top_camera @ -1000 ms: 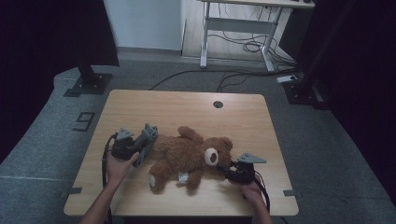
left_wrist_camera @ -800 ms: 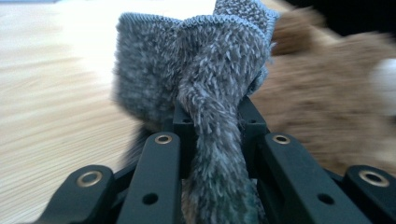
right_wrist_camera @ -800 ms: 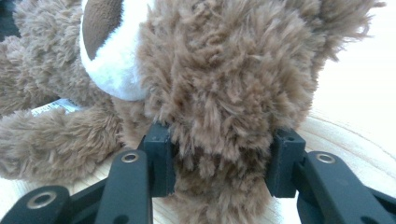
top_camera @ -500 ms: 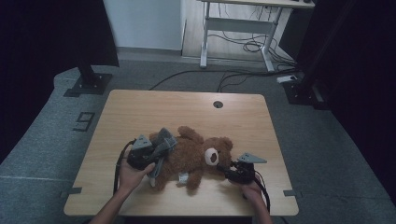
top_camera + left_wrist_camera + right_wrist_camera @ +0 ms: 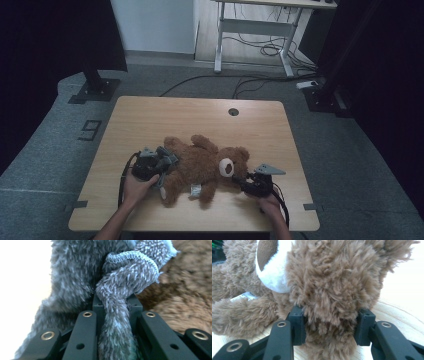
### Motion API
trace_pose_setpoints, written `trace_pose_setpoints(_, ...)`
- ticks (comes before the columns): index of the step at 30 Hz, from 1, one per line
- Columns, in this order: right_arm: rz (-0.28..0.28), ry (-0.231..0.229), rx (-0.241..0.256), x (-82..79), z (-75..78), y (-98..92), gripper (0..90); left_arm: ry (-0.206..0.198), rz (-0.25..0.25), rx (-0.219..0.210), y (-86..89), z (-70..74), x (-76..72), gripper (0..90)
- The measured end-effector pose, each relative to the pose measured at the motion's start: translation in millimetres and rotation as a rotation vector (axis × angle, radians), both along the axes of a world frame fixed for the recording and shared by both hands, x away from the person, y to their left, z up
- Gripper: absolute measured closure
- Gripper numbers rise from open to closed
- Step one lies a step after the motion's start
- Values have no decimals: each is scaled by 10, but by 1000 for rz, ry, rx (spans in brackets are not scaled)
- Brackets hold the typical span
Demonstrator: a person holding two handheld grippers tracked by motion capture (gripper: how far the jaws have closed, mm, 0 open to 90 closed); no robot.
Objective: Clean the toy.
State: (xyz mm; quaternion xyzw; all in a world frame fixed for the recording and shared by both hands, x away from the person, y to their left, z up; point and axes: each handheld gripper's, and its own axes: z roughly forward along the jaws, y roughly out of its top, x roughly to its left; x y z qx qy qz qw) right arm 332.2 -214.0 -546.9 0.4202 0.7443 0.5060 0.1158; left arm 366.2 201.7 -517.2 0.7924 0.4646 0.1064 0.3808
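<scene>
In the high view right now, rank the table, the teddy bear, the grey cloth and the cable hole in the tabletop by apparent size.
1. table
2. teddy bear
3. grey cloth, bunched in the left gripper, so partly hidden
4. cable hole; it lies farther from the camera, yet is clearly smallest.

The left hand-held gripper (image 5: 159,165) slid right across the tabletop (image 5: 150,120) with its grey cloth (image 5: 125,277) and ended up pressed against the teddy bear (image 5: 200,162)'s lower body.

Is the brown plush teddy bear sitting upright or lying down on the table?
Lying down: the brown plush teddy bear is stretched flat on the light wooden table, head toward the right claw.
</scene>
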Motion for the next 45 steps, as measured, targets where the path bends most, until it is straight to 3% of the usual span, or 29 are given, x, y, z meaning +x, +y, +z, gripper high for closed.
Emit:
trace_pose_setpoints(3,2,2,1,2,-2,-6,535,-58,0,-22,0,122,-80,748)
trace_pose_setpoints(10,0,2,0,0,-2,-7,534,-180,-80,-84,-243,543,-234,749)
trace_pose_setpoints(16,-1,0,0,0,-4,-5,534,-209,-146,-90,-660,764,-119,747)
trace_pose_setpoints(20,-3,-3,-1,-2,-4,-2,535,-206,-188,-55,-1022,829,-6,746)
trace_pose_setpoints(23,-4,-13,-8,-6,-5,4,536,-183,-207,-21,-1233,813,95,745)
trace_pose_setpoints(25,-6,-18,-12,-8,-6,8,537,-148,-208,-5,-1305,744,167,746)
trace_pose_setpoints(30,-2,-21,-18,-12,-4,15,536,-121,-201,-13,-1286,604,182,752)
trace_pose_setpoints(40,16,-29,-42,-34,0,28,511,-155,-214,-24,-1176,482,-2,760)
trace_pose_setpoints(45,51,-29,-22,-71,34,-24,324,-184,-213,-34,-1141,407,-122,764)
